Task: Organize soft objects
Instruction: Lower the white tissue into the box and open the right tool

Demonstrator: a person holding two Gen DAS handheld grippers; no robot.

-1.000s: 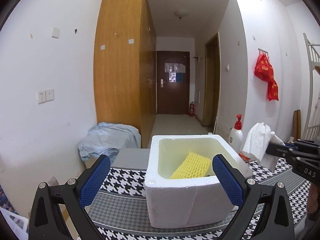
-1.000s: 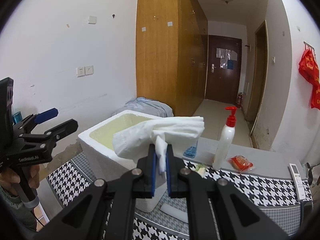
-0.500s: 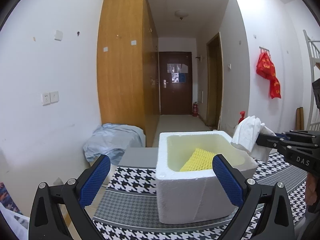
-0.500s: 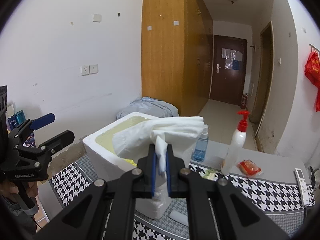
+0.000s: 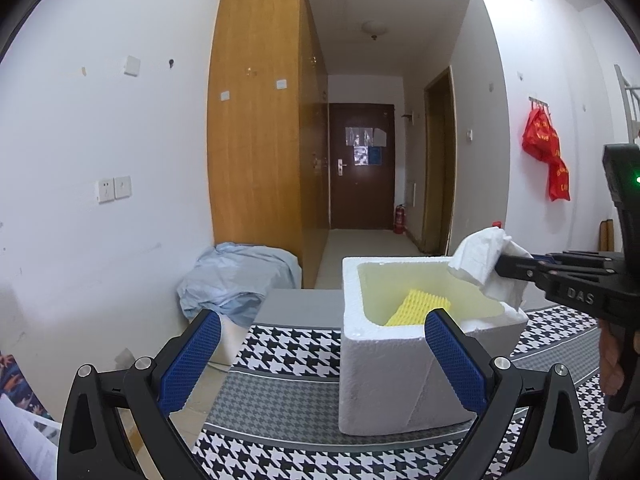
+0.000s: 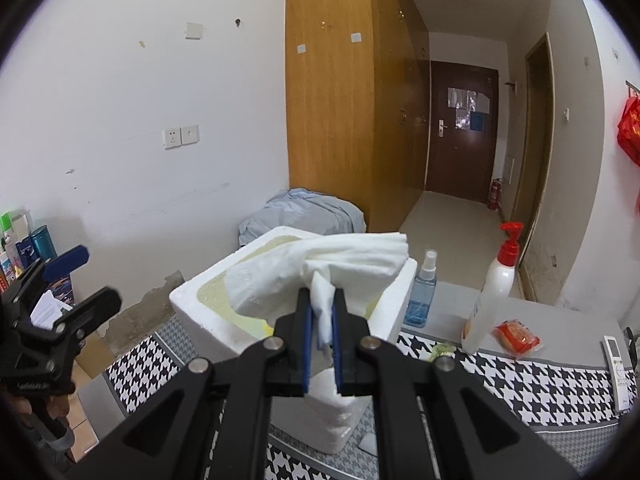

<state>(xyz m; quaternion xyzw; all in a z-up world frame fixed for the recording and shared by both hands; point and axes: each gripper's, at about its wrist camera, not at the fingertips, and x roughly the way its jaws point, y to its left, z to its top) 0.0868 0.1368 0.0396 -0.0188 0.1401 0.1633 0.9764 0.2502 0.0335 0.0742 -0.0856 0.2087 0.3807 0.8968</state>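
Right gripper, jaws pinching a white cloth; the cloth's bulk fans out ahead of the pads and hangs over the open top of a white foam box. From the left wrist view the same cloth sits above the box's far right corner, not resting inside. Box stands on a houndstooth mat covering the counter; its inner walls look pale yellow. A yellow foam net lies inside it, leaning on the near wall. Left gripper, jaws spread wide with nothing between them, held low at the box's near left side (one blue pad overlaps the box front in the picture; contact cannot be told). A hand grips the right tool's handle at the frame edge. Behind the box on the counter: a blue spray bottle, a white pump bottle with red top, a red packet, a remote at the far right. A pale blue bundle lies beside the wooden wardrobe.
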